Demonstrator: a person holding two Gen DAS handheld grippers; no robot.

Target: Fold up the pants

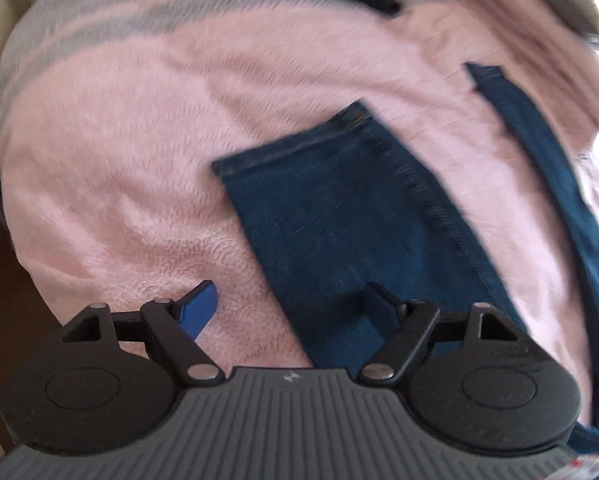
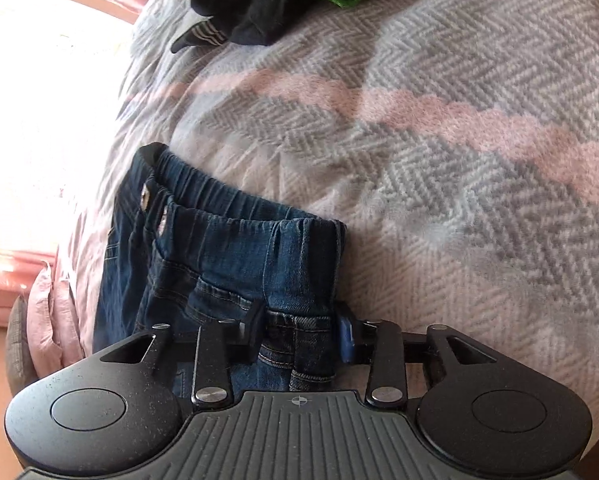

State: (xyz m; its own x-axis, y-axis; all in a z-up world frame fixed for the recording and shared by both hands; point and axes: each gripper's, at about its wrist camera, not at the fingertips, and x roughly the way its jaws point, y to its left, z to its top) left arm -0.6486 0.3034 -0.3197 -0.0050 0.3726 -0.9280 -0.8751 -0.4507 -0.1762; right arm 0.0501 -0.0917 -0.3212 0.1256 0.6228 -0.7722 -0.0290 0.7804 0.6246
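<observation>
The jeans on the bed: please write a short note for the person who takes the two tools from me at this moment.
Left tool: open, holds nothing, hovers low over one jeans leg that lies flat on the pink blanket; its hem points away from the tool.
Right tool: shut on the waistband of the jeans, near its right end.
The second leg lies apart, to the right of the first.
Done: waist gripped, legs spread out.
Left: no fold shows yet. Probably bring one leg over the other, then fold the length.
Other clothes lie farther up the bed; leave them.
</observation>
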